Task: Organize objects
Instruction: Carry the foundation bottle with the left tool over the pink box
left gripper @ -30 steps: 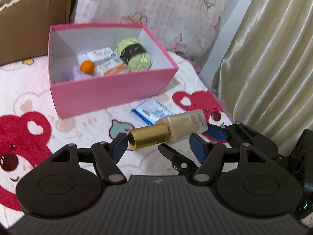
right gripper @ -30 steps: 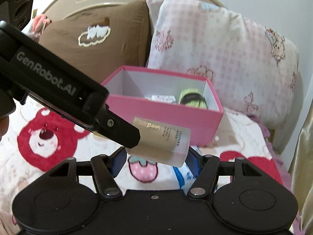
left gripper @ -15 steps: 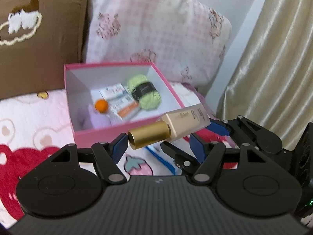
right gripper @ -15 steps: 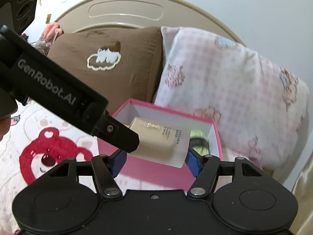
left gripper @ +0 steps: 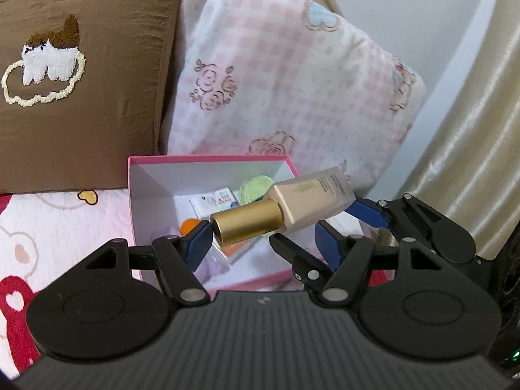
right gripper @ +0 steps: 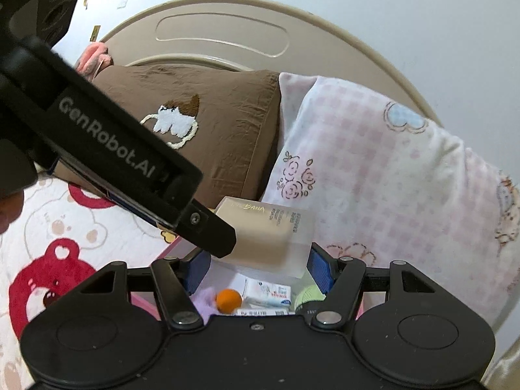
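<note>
Bed: bear-print blanket (left gripper: 48, 227), brown pillow (left gripper: 81, 81), pink checked pillow (left gripper: 276, 81).
Bottle (left gripper: 292, 208): lying crosswise, above the pink box (left gripper: 208, 160).
Right gripper (right gripper: 256, 268): jaws clamped on the bottle's body.
Left gripper (left gripper: 263, 242): left pad touches the gold cap; right pad's contact cannot be told.

The left black two-finger gripper with blue pads (left gripper: 263, 237) points downward, its jaws part-way apart and clamped lengthwise on the bottle: one blue pad (left gripper: 196, 243) against the cap end. The right black two-finger gripper with blue pads (right gripper: 256, 268) clamps the bottle's body between its pads.
</note>
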Tool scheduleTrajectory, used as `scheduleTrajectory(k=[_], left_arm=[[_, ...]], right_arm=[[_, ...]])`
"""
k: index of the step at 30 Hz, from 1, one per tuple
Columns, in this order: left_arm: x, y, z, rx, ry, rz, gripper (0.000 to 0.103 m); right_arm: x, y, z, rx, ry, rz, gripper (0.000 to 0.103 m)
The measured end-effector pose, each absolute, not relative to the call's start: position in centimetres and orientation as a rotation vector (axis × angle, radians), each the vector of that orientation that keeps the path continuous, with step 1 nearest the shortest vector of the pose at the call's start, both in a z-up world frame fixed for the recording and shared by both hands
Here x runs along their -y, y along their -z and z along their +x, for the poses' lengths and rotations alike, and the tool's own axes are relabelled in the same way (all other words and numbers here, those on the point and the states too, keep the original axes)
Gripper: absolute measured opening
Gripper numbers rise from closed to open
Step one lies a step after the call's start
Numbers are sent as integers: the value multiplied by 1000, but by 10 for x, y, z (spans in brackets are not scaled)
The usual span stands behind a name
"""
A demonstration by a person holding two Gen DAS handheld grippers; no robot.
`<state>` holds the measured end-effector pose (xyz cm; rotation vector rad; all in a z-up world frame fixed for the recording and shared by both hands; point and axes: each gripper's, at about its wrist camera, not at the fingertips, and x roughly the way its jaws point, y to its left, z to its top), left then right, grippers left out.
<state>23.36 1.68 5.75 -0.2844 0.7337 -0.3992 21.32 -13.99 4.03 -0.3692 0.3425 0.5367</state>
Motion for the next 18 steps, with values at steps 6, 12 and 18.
scheduleTrajectory(k=[6, 12, 18], left_arm=[[-19, -35, 285, -802, 379, -358, 69], [-24, 3, 324, -871, 361, -444, 69], [-16, 29, 352, -916, 312, -435, 69]], right_arm=[[140, -30, 264, -426, -585, -306, 69], [141, 2, 307, -537, -612, -215, 68], [138, 29, 336, -617, -622, -158, 68]])
